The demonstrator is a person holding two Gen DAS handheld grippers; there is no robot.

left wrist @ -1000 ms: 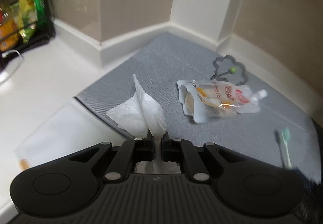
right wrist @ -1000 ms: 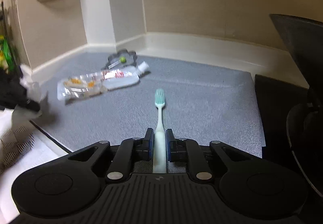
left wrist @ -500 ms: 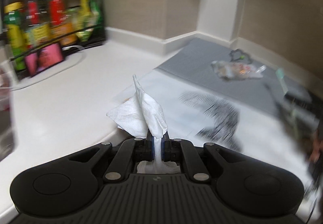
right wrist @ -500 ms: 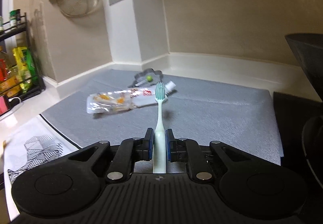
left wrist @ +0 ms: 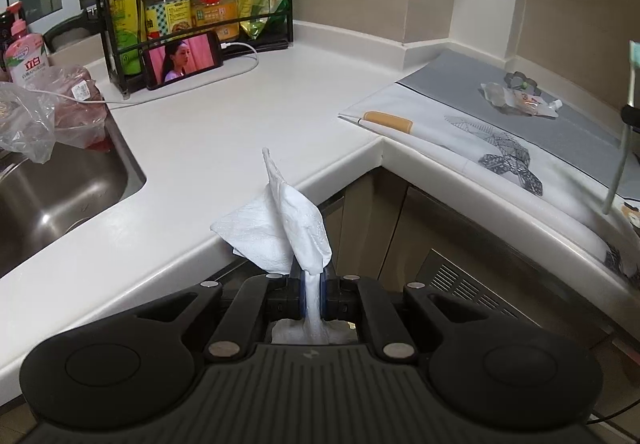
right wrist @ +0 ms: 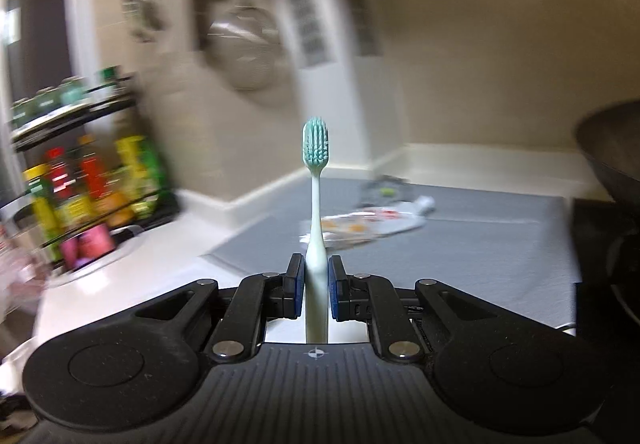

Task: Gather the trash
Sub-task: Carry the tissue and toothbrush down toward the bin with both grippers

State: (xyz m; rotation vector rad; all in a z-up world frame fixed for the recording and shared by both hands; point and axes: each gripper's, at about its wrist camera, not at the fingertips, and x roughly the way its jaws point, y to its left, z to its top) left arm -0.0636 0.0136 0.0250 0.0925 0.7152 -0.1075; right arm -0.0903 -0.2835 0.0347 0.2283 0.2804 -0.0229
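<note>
My left gripper (left wrist: 313,276) is shut on a crumpled white tissue (left wrist: 280,232), held in the air off the counter's inner corner. My right gripper (right wrist: 316,276) is shut on the handle of a pale green toothbrush (right wrist: 316,180), bristles up, lifted above the grey mat (right wrist: 460,256). That toothbrush (left wrist: 624,124) shows at the right edge of the left wrist view. An empty clear spouted pouch (right wrist: 372,224) lies on the mat; it is also the pouch (left wrist: 520,102) far right in the left wrist view, next to a small dark flower-shaped item (left wrist: 520,79).
A steel sink (left wrist: 52,188) with a plastic bag (left wrist: 28,124) sits at the left. A black rack of bottles (left wrist: 180,4) and a phone (left wrist: 184,58) stand at the back. A patterned sheet (left wrist: 480,148) lies beside the mat. A dark pan (right wrist: 608,148) is at the right.
The left gripper pulled back off the mat with the tissue, out past the counter edge. The right gripper lifted the toothbrush off the mat and swung left; its view is blurred.
</note>
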